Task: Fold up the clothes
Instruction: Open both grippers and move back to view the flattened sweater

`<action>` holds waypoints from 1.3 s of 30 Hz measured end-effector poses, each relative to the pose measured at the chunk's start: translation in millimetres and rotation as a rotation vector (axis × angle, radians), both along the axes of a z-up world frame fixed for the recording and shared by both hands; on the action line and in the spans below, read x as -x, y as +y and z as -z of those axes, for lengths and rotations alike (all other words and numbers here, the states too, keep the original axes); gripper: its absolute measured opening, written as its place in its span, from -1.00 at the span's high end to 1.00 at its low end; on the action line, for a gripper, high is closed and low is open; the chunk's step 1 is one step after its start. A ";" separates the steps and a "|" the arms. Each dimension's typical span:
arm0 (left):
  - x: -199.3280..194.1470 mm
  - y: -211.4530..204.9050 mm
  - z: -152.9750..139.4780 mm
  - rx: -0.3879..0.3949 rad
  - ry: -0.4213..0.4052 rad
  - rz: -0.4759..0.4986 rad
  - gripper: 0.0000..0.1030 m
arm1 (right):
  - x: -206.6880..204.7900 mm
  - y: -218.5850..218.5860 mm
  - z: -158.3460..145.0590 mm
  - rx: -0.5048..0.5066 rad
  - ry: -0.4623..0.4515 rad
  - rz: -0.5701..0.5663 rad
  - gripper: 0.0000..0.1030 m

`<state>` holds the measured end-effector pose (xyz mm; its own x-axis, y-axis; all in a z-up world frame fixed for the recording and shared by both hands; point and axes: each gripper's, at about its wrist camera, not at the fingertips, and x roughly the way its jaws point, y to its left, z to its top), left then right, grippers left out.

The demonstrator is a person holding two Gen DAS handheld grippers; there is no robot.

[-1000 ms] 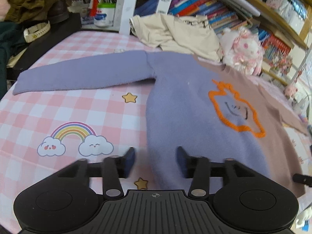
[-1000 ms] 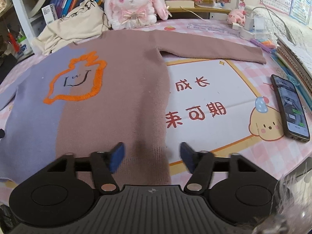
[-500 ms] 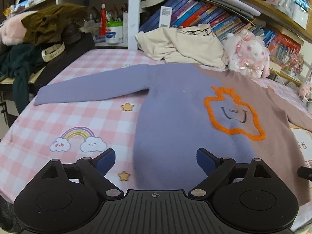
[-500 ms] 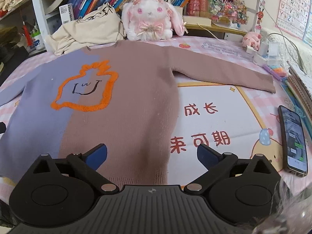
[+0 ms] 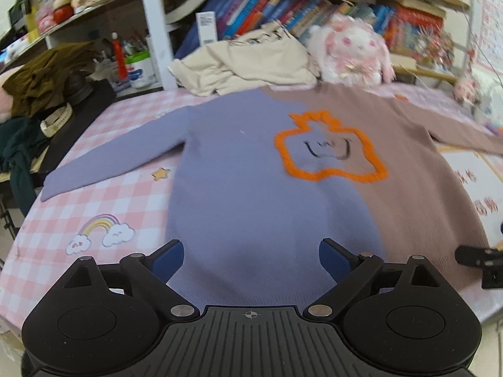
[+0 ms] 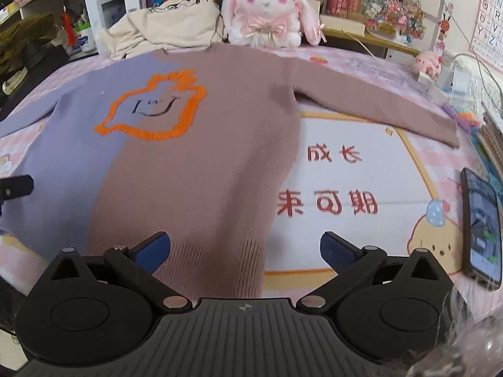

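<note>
A knitted sweater [image 5: 245,194], half lilac and half dusty pink with an orange outlined face, lies flat on the table with both sleeves spread out; it also shows in the right wrist view [image 6: 195,169]. My left gripper [image 5: 251,259] is open and empty, held above the lilac hem. My right gripper [image 6: 245,248] is open and empty, held above the pink hem by the sweater's right edge. The lilac sleeve [image 5: 116,157] reaches left. The pink sleeve [image 6: 374,106] reaches right.
A beige garment [image 5: 245,59] and a plush rabbit [image 6: 267,15] sit at the back by the bookshelf. A phone [image 6: 482,226] lies at the right edge. Dark clothes [image 5: 41,81] are piled at the left. The table has a pink checked cover [image 5: 103,220].
Both grippers opened wide and rose back from the sweater's hem. The sweater lies as before.
</note>
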<state>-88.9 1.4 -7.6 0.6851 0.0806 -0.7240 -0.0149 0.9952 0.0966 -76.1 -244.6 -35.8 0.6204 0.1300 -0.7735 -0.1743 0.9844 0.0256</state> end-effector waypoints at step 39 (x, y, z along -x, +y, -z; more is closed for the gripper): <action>-51.4 159.1 6.7 0.015 -0.006 0.294 -0.88 | 15.1 174.8 -7.7 0.109 -0.027 0.242 -1.00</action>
